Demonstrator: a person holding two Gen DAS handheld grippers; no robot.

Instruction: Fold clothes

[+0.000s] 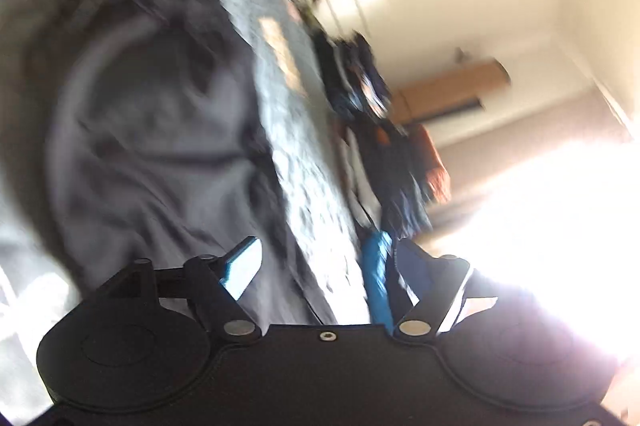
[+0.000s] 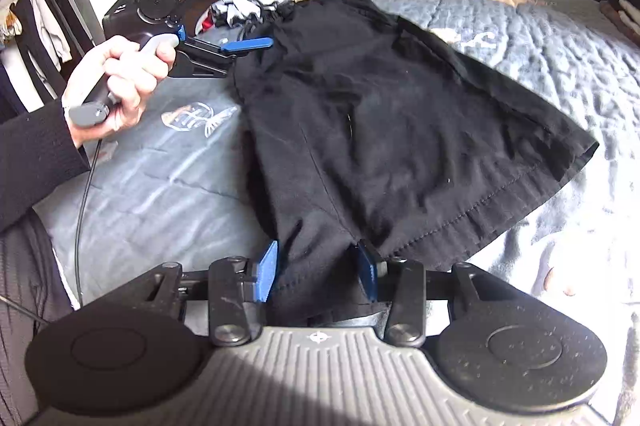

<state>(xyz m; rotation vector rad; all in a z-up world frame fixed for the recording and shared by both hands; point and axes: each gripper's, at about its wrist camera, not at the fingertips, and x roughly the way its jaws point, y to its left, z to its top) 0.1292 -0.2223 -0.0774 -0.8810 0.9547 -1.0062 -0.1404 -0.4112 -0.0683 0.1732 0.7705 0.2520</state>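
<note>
Your right gripper (image 2: 316,272) pinches the near hem of the black cotton garment (image 2: 384,114), which lies spread flat on the grey quilted bedspread (image 2: 520,26) toward twelve o'clock. At ten o'clock your left hand (image 2: 120,82) holds the left gripper (image 2: 256,44) beside the garment's far corner, its blue fingers (image 1: 240,266) spread wide with nothing between them.

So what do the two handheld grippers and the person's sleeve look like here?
Both grippers are black with blue finger pads; the right gripper has a ribbed grey top plate. The left gripper has a grey handle trailing a black cable. The sleeve is dark ribbed knit.
</note>
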